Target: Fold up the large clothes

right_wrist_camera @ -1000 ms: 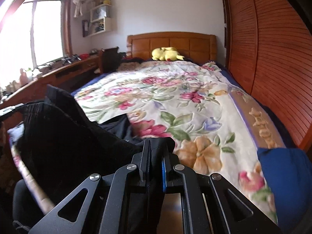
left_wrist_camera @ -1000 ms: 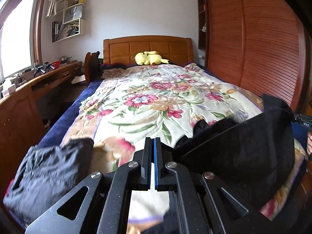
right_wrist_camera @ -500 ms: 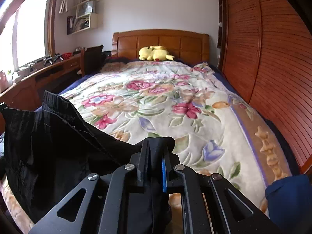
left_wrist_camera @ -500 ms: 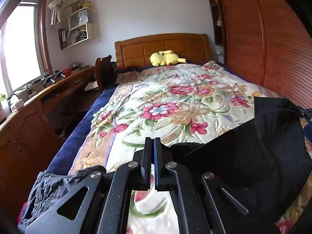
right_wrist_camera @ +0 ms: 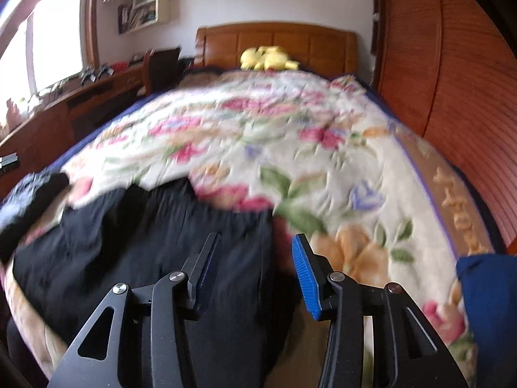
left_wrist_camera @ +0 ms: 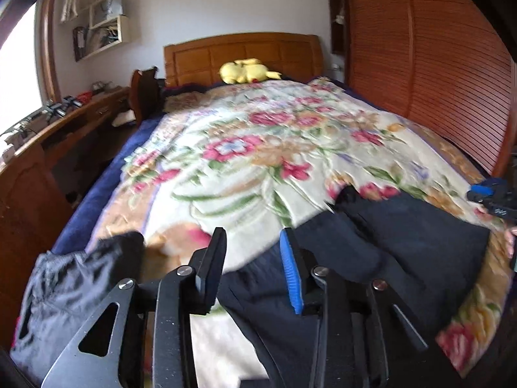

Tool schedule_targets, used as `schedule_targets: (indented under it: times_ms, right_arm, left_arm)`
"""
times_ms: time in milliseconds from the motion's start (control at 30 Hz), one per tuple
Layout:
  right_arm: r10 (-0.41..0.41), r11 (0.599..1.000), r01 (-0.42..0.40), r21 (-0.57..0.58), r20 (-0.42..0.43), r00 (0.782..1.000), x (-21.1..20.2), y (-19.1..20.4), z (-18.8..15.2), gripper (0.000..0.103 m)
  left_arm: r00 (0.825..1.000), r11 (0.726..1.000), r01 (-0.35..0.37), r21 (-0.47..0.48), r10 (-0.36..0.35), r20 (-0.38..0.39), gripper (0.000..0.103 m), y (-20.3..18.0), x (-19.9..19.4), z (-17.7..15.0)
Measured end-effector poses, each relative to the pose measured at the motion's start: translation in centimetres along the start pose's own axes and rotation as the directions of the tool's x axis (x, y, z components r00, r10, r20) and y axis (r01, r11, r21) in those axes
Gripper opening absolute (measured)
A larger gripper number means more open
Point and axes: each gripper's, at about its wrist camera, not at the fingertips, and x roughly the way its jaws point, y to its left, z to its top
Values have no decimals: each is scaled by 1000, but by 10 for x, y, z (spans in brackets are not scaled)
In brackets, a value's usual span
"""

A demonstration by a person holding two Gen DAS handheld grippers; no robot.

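blur: floral quilt (right_wrist_camera: 290, 135) ahead of right gripper (right_wrist_camera: 255, 258) | cut off: black garment (left_wrist_camera: 404, 252) below left gripper (left_wrist_camera: 253, 252), bottom edge

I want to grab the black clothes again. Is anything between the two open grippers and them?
Nothing visible is. The black garment lies on the floral blanket right under the open left gripper and right gripper.

Both cameras sit low at the foot of the bed (left_wrist_camera: 258, 148), close over its near edge, facing along their fingers (left_wrist_camera: 292, 274) toward the headboard (left_wrist_camera: 242, 55). The left wrist view stands further left. Both share the floral blanket (right_wrist_camera: 290, 148), yellow plush toy (right_wrist_camera: 268, 58) and dark garment (right_wrist_camera: 145, 242).
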Motion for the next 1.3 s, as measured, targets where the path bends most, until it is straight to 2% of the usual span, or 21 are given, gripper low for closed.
schedule_targets:
  times_ms: [167, 300, 467, 567, 633, 667, 700, 800, 867, 967, 1033, 1200, 1300]
  right_arm:
    - [42, 999, -40, 29, -55, 998, -5, -11, -24, 47]
    - [77, 995, -72, 70, -67, 995, -5, -25, -27, 47]
    - [151, 984, -141, 107, -90, 984, -7, -29, -36, 47]
    - [164, 986, -159, 52, -125, 979, -3, -18, -45, 47]
    - [178, 984, -175, 31, -131, 975, -4, -14, -52, 32]
    - [182, 983, -181, 20, -129, 975, -6, -12, -56, 17]
    - [171, 985, -172, 2, -128, 977, -8, -10, -61, 11]
    - [146, 988, -152, -28, -151, 978, -11, -7, -79, 9]
    - [148, 988, -153, -16, -166, 975, -10, -10, -90, 9]
    - [149, 988, -152, -5, -150, 977, -13, -14, -95, 9]
    - [137, 991, -137, 10, -139, 981, -14, -17, -94, 14]
    - [46, 999, -44, 17, -135, 990, -9, -15, -97, 49]
    - [62, 997, -54, 55, -156, 986, 0, -13, -104, 53]
  left_arm:
    - [997, 997, 71, 9, -70, -36, 63, -16, -12, -36]
    - [992, 994, 112, -14, -113, -65, 65, -24, -15, -60]
    - [986, 991, 125, -39, -128, -104, 65, -29, -13, -85]
    - [984, 991, 125, -42, -129, -125, 65, -31, -9, -97]
    - [984, 992, 116, -47, -121, -133, 65, -30, -9, -103]
    - [984, 992, 115, -53, -121, -134, 65, -29, -9, -105]
    - [983, 992, 115, -58, -122, -135, 65, -28, -10, -107]
    - [983, 991, 114, -75, -123, -133, 65, -24, -14, -115]
    - [987, 995, 83, -60, -90, -136, 65, -25, -18, -123]
    - [987, 997, 67, -41, -72, -141, 65, -28, -19, -135]
    - [986, 996, 70, -50, -77, -146, 65, -28, -19, -140]
    - [985, 995, 54, -81, -66, -159, 65, -22, -14, -145]
    - [982, 992, 62, -114, -81, -172, 65, -18, -8, -147]
